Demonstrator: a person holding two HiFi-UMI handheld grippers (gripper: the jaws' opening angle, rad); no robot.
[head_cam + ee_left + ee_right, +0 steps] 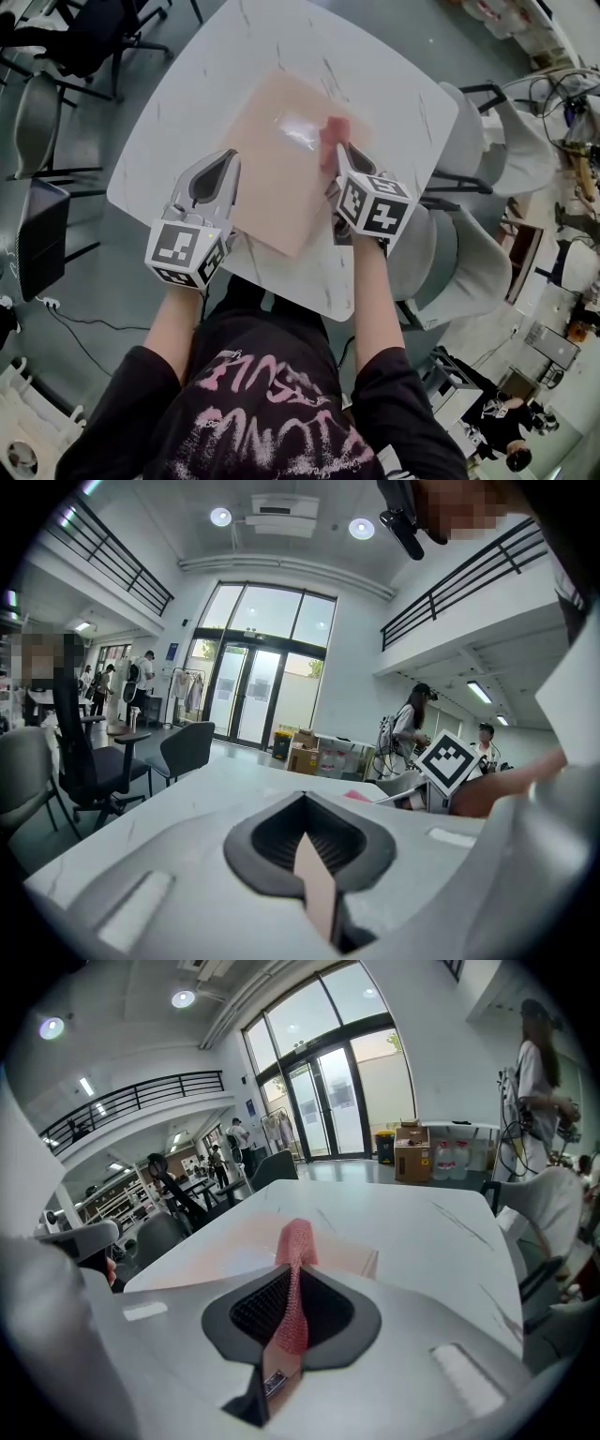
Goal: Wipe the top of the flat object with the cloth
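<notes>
Head view looks steeply down; each gripper view, close behind its jaws, faces level across the same white table (394, 94) and pink board (281, 159).

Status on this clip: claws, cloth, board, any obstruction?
Left claw shut on left edge of flat board. Right claw shut on pink cloth, cloth over board top. Nothing else on the board.

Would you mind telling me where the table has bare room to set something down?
The table is bare left of the board, out to its rim, and right of it toward the far corner. The near edge is crowded: the left gripper clamps the board, and the right gripper holds the cloth over it.
</notes>
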